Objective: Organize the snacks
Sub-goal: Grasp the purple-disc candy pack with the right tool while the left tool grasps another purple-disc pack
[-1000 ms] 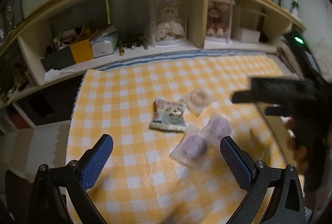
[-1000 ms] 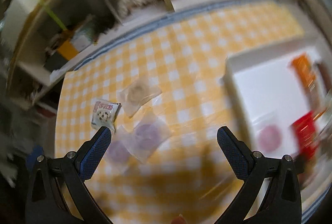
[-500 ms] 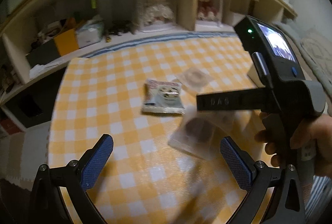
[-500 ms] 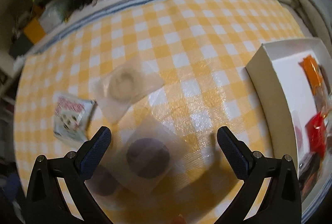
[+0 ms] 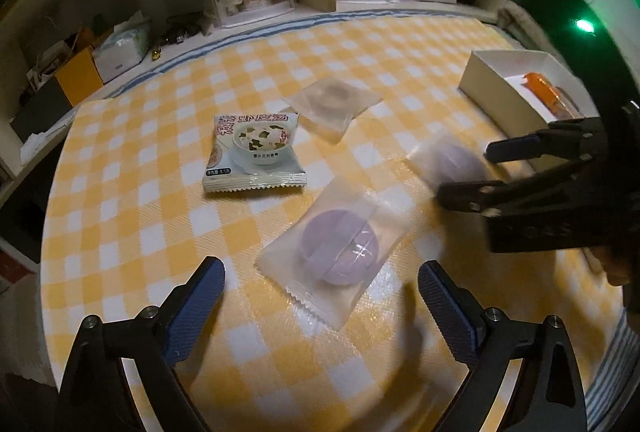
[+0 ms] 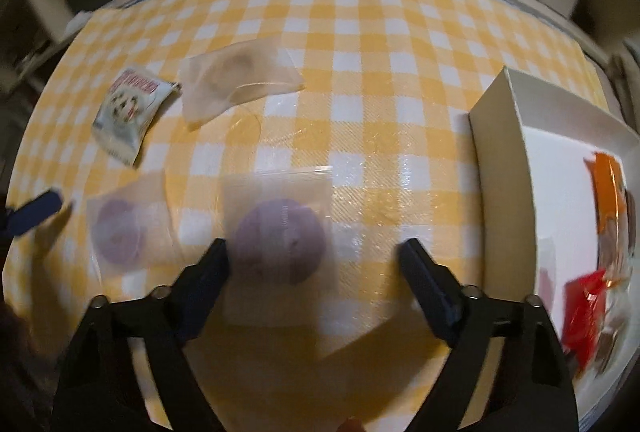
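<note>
Between right jaws, purple pastry (image 6: 280, 240).

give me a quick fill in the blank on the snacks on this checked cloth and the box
1. The two nearest clear packets each hold a round ____ pastry.
2. The white box sits on the yellow and white ____ cloth.
3. The printed soup packet lies ____ the box, on the cloth.
4. The number of loose packets on the cloth is ____.

Missing words: purple; checked; outside; four

Yellow-white checked tablecloth (image 5: 132, 200), purple snacks (image 5: 340, 246)
</note>
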`<act>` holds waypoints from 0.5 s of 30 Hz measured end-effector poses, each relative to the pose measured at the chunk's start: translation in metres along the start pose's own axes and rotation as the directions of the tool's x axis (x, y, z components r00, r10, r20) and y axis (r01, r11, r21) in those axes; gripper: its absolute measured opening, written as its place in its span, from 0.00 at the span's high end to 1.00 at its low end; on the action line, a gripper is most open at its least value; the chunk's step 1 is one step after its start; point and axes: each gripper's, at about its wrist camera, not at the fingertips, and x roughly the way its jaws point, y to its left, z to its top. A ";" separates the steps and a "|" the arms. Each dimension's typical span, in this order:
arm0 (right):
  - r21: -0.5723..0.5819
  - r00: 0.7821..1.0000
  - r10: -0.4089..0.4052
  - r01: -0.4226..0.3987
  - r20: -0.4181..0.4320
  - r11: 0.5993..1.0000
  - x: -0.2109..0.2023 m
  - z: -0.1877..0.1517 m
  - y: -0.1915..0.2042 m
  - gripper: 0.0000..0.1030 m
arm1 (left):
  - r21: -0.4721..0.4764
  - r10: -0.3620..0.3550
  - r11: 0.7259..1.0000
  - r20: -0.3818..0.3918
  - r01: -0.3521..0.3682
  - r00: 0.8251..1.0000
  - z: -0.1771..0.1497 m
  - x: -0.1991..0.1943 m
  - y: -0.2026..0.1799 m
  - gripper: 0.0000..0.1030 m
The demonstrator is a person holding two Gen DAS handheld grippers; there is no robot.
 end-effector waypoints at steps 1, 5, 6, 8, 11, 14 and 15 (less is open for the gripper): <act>-0.020 1.000 0.009 -0.009 0.002 1.000 -0.002 -0.003 -0.002 0.29 | -0.006 -0.011 1.000 0.004 0.011 1.000 0.000 0.000 0.000 0.06; -0.104 0.999 0.041 -0.042 -0.004 0.994 -0.013 -0.024 -0.013 0.48 | -0.062 -0.058 0.996 0.023 0.060 0.998 0.005 0.004 0.008 0.06; -0.118 0.999 0.049 -0.050 -0.009 0.992 -0.016 -0.031 -0.016 0.48 | -0.087 -0.072 0.993 0.027 0.074 0.997 0.007 0.007 0.012 0.06; -0.147 0.998 0.061 -0.063 -0.018 0.987 -0.017 -0.041 -0.020 0.49 | -0.121 -0.089 0.988 0.029 0.092 0.996 0.009 0.009 0.017 0.06; -0.199 0.998 0.065 -0.068 -0.020 0.978 -0.025 -0.073 -0.017 0.49 | -0.164 -0.114 0.979 0.033 0.118 0.993 0.010 0.013 0.024 0.09; -0.216 0.996 0.082 -0.088 -0.038 0.972 -0.029 -0.085 -0.013 0.49 | -0.175 -0.154 0.972 0.031 0.157 0.988 0.010 0.013 0.027 0.11; -0.220 0.995 0.088 -0.096 -0.045 0.971 -0.031 -0.089 -0.012 0.49 | -0.176 -0.168 0.970 0.024 0.170 0.985 0.009 0.012 0.026 0.12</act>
